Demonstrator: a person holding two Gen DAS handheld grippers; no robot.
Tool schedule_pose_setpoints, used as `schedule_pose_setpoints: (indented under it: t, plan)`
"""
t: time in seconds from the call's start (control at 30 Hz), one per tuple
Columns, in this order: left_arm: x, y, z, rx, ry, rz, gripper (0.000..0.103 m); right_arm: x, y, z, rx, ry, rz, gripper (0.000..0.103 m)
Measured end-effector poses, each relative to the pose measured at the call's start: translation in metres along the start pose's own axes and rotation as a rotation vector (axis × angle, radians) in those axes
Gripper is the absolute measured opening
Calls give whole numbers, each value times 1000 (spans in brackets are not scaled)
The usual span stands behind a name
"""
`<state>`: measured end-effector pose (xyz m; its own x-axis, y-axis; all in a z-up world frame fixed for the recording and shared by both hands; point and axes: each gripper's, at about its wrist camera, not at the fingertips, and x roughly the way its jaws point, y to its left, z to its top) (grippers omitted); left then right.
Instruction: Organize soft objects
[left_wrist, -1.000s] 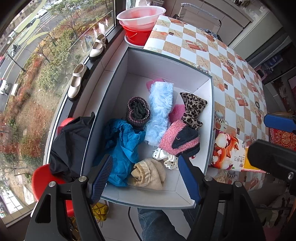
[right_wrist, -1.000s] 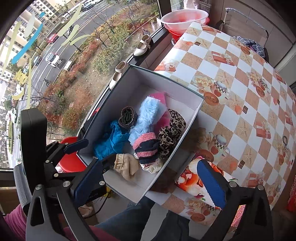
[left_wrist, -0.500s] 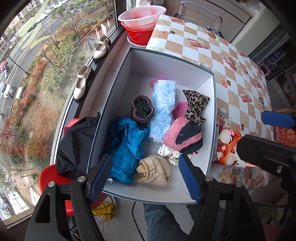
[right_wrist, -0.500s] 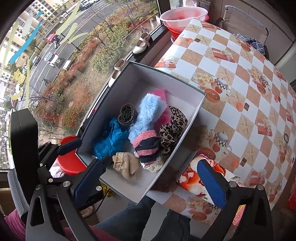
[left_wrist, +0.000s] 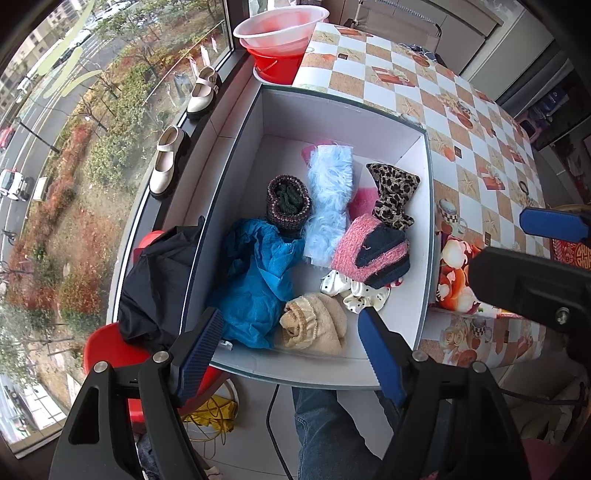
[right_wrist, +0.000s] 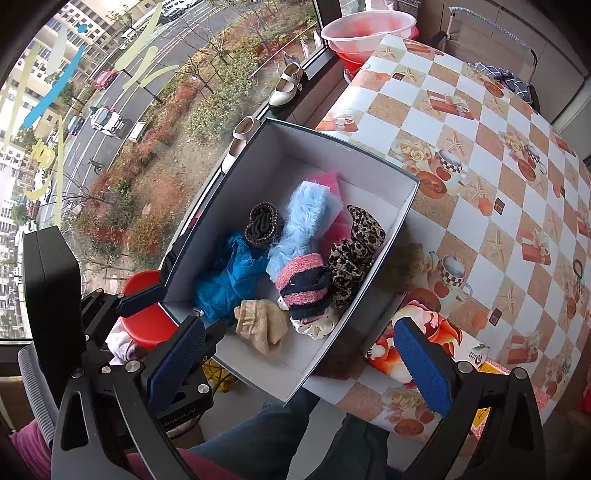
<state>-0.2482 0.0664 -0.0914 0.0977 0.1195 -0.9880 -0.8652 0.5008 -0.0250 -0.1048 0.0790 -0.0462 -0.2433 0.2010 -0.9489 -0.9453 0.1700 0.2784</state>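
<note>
1. The left gripper (left_wrist: 290, 339) is made of black plastic, with two thick arms.
2. Each arm ends in a flat blue pad (left_wrist: 376, 354) with tiny ridges on it.
3. Round silver screws (left_wrist: 159, 356) sit on the black arms.
4. The right gripper (right_wrist: 306, 362) looks the same: black arms, blue bumpy pads (right_wrist: 424, 365), silver screws.
5. Small white letters are printed on its black block (right_wrist: 184, 412).
6. The person wears blue jeans (left_wrist: 325, 424) and a pink sleeve (right_wrist: 27, 439).
</note>
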Motion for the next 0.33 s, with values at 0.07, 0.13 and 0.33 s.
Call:
schedule_pose_setpoints:
  t: [0.07, 0.13, 0.33]
  plan:
    - [1, 0, -2, 4, 9, 2, 79, 0, 1, -1, 4, -1, 4, 103]
    - [2, 0, -5, 9, 11, 10, 79, 0, 1, -2, 10, 0, 10, 103]
    - [-15, 2, -13, 4, -109, -63, 80, 1, 3, -5, 14, 3, 7, 103]
